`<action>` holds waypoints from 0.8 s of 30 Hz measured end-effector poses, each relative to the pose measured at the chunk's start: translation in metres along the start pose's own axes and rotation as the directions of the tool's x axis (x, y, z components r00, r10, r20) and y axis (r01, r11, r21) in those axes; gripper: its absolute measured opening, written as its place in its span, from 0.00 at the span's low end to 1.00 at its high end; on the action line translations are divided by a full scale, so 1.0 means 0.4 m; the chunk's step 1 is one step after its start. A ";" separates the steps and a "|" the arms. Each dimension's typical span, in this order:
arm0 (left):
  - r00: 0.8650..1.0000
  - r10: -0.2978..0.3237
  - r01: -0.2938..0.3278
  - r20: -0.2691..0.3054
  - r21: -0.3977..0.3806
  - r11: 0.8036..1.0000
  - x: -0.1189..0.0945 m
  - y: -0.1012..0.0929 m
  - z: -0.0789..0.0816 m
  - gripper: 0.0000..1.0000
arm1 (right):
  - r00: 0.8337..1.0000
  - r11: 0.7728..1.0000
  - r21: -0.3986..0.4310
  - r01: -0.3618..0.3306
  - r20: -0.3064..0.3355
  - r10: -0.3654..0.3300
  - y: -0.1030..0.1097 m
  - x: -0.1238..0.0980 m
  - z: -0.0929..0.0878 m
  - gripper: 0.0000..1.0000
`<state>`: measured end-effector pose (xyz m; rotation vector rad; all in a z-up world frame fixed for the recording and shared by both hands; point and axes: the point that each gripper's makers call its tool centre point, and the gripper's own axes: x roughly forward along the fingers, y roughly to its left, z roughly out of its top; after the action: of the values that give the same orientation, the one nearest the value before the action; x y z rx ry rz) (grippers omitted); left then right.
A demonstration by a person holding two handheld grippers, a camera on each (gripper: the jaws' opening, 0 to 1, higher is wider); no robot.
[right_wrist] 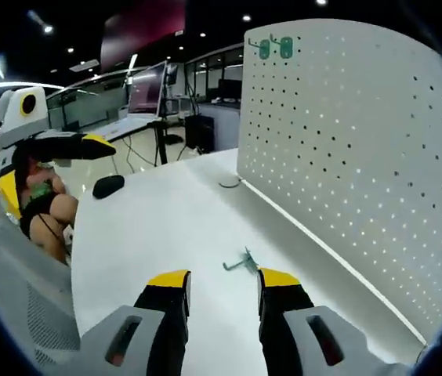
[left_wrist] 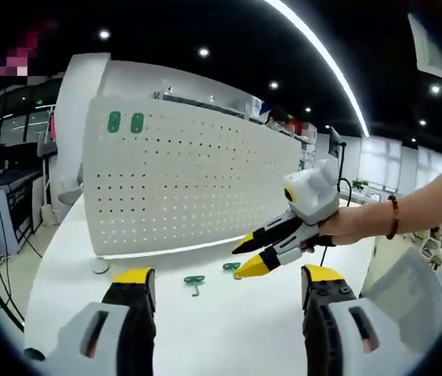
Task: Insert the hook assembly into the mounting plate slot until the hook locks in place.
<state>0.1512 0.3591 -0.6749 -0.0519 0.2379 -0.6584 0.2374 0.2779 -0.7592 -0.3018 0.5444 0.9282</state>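
Observation:
A white perforated mounting plate (left_wrist: 190, 180) stands upright on the white table (left_wrist: 205, 337). Two green hooks (left_wrist: 125, 122) hang near its top corner, which also appear in the right gripper view as hooks (right_wrist: 274, 48) on the plate (right_wrist: 346, 141). Two loose green hooks lie on the table before the plate, one (left_wrist: 194, 283) to the left and one (left_wrist: 231, 268) by the right gripper's tips. My left gripper (left_wrist: 229, 278) is open and empty, short of them. My right gripper (right_wrist: 225, 279) is open, with a green hook (right_wrist: 240, 262) just ahead of its jaws.
A person's hand (left_wrist: 354, 223) holds the right gripper (left_wrist: 246, 258) low over the table. A small round disc (left_wrist: 99, 266) lies by the plate's left foot. A black mouse (right_wrist: 108, 186) rests at the table's far edge. A mesh chair (right_wrist: 17, 290) stands beside the table.

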 end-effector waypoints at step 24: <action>0.999 -0.019 0.018 -0.034 -0.027 0.999 0.005 -0.001 -0.041 0.78 | 0.992 0.997 -0.059 -0.039 -0.120 0.032 -0.030 0.093 -0.038 0.30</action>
<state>0.1488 0.3581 -0.6914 -0.0688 0.2795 -0.6753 0.2603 0.2887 -0.7926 -0.4059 0.6331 0.9666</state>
